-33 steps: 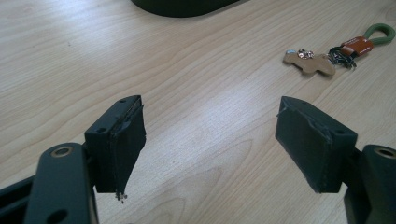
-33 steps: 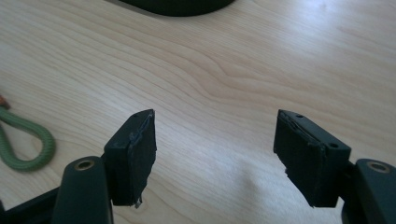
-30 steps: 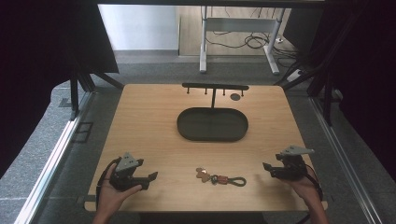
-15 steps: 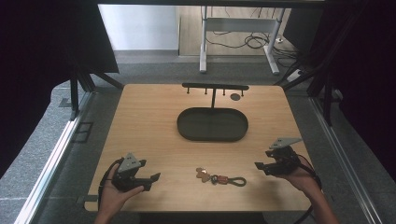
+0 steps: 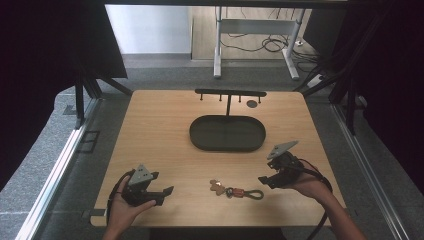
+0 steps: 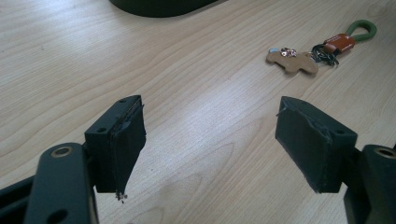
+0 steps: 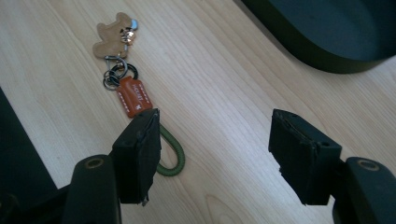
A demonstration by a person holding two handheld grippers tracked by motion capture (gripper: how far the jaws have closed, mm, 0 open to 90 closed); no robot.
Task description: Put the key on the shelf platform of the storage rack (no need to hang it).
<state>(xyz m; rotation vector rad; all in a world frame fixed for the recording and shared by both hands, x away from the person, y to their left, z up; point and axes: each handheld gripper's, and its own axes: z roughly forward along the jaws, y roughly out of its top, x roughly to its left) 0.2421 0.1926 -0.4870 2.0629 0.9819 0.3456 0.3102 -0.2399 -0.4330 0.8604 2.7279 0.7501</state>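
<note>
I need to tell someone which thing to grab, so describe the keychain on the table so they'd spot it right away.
On the wooden table, look at the near edge, in front of the dark oval tray. Between the two grippers lies the keychain: a tan bear-shaped tag, an orange tab and a green cord loop. It is the one small colourful thing there.

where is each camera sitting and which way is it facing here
High view: above the person's side, looking forward and down on the table; both hands, left gripper, right gripper.
Left gripper view: low over the wood, along its open jaws toward the keychain.
Right gripper view: above the keychain, open jaws around its green loop.
All share keychain and dark tray.
</note>
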